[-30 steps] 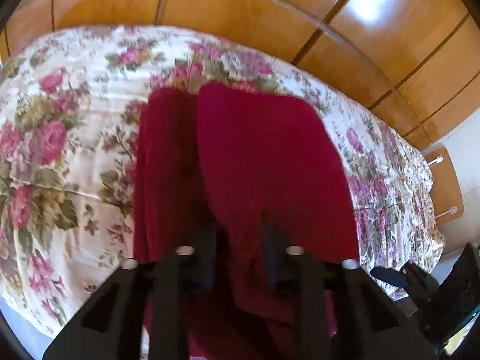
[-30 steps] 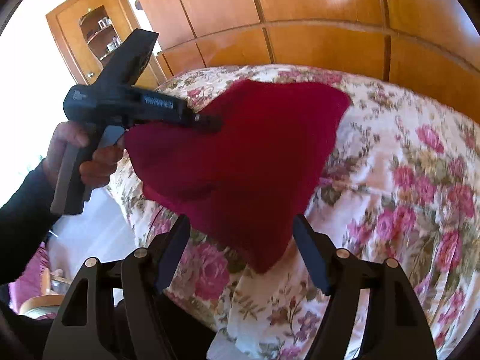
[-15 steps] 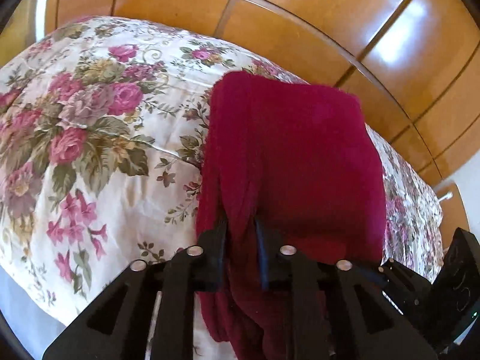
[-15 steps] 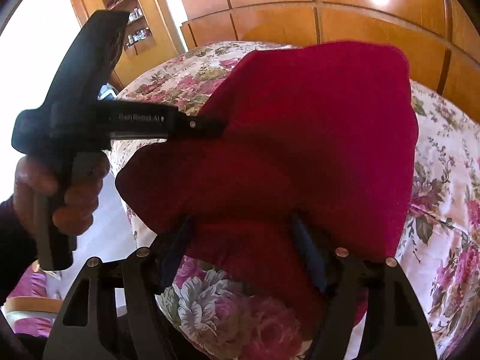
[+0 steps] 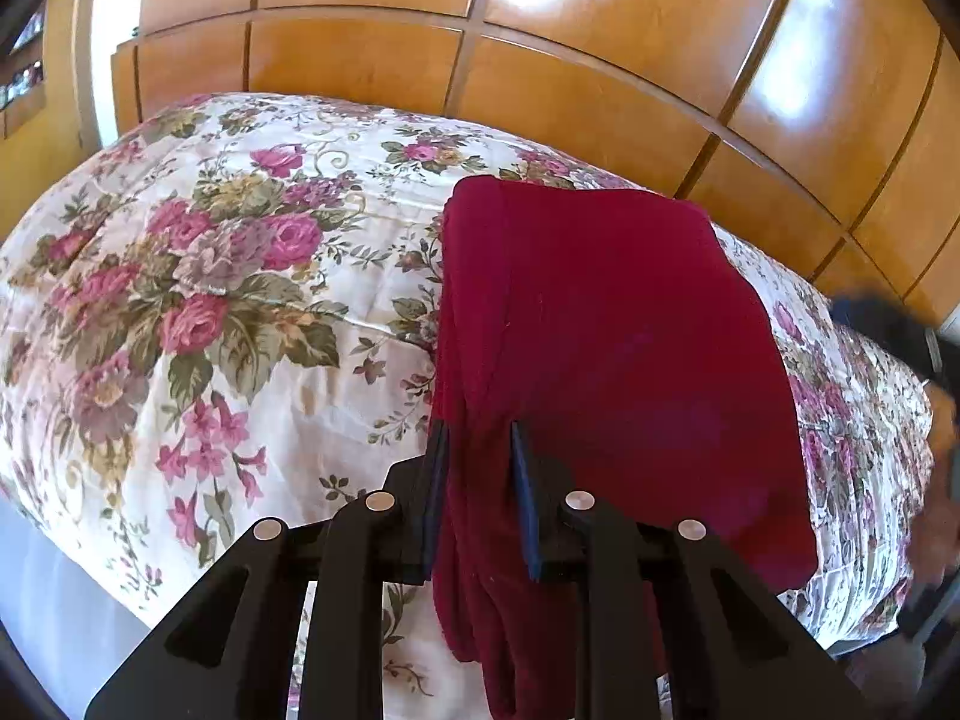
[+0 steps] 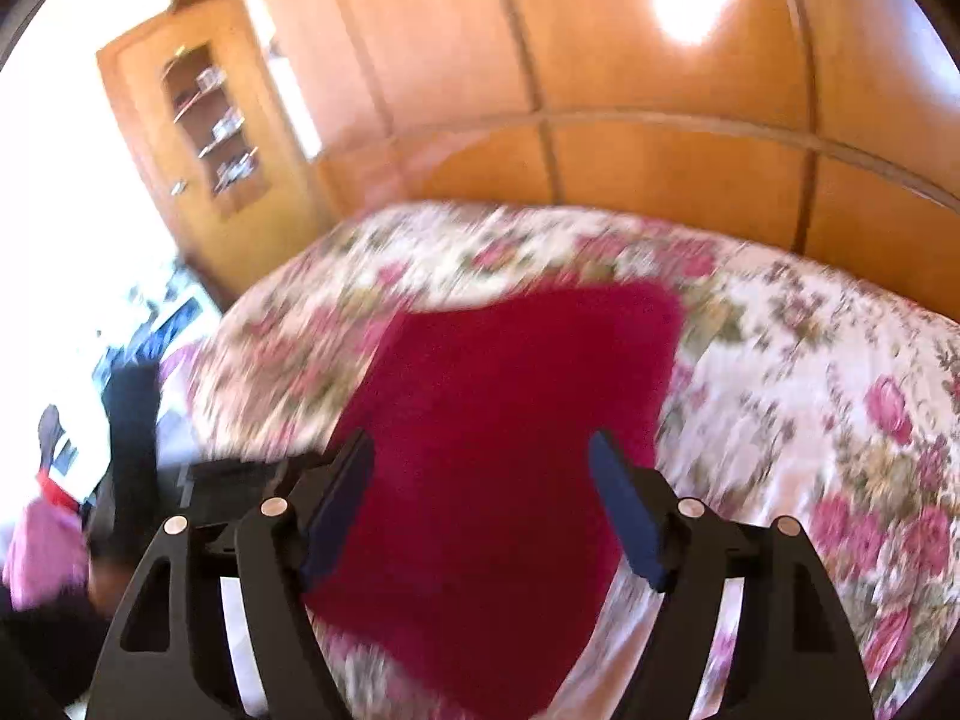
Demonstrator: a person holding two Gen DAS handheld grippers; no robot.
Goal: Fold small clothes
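Note:
A dark red garment [image 5: 606, 348] lies folded on the floral bedspread [image 5: 210, 300], its near end hanging over the bed's front edge. My left gripper [image 5: 477, 438] has its fingers close together around a bunched fold of the garment's left edge. In the right wrist view, which is blurred, the garment [image 6: 510, 420] lies flat on the bed. My right gripper [image 6: 483, 450] is wide open above its near end, gripping nothing.
Wooden wardrobe panels [image 5: 540, 60] run behind the bed. A wooden cabinet with shelves [image 6: 204, 120] stands at the left. The other hand's blurred shape [image 5: 924, 420] shows at the right edge of the left wrist view.
The garment has come down from being held up and now lies on the bed. My right gripper has pulled back and swung, blurring its view. The left gripper's jaws have parted slightly.

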